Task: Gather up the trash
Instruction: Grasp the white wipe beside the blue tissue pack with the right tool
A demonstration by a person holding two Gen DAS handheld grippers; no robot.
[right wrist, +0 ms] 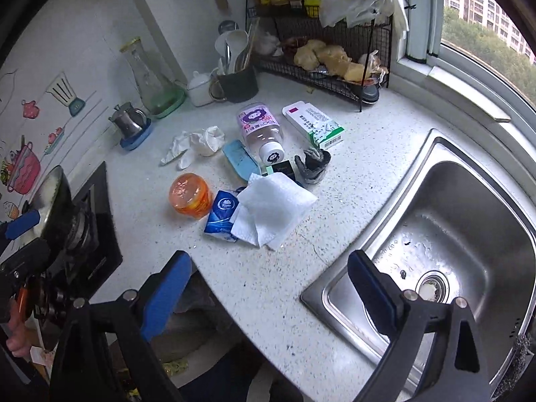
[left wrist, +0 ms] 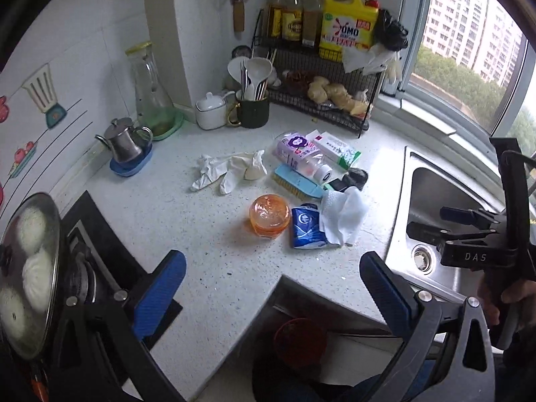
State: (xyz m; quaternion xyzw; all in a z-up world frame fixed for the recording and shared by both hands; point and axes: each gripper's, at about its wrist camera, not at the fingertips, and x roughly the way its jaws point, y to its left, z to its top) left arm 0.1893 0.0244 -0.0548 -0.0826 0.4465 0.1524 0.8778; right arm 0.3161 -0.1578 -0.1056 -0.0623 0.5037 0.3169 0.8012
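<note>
Both grippers, left gripper point(left wrist: 273, 273) and right gripper point(right wrist: 269, 273), are wide open and hold nothing. The trash lies on the bench point(left wrist: 214, 234) well ahead of the fingers: a white paper towel point(right wrist: 276, 209) partly over a blue tissue pack point(right wrist: 221, 216), an orange cup point(right wrist: 189, 199) beside it.

"OMO" on yellow detergent jug point(left wrist: 346, 23); "DAS" on right gripper point(left wrist: 432, 221)

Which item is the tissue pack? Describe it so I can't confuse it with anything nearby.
Start at the steel sink and move left onto the speckled counter to the unfolded white paper towel. The tissue pack lies partly under its left edge, beside the orange tub: the only dark-blue soft wrapper with a round white logo.
</note>
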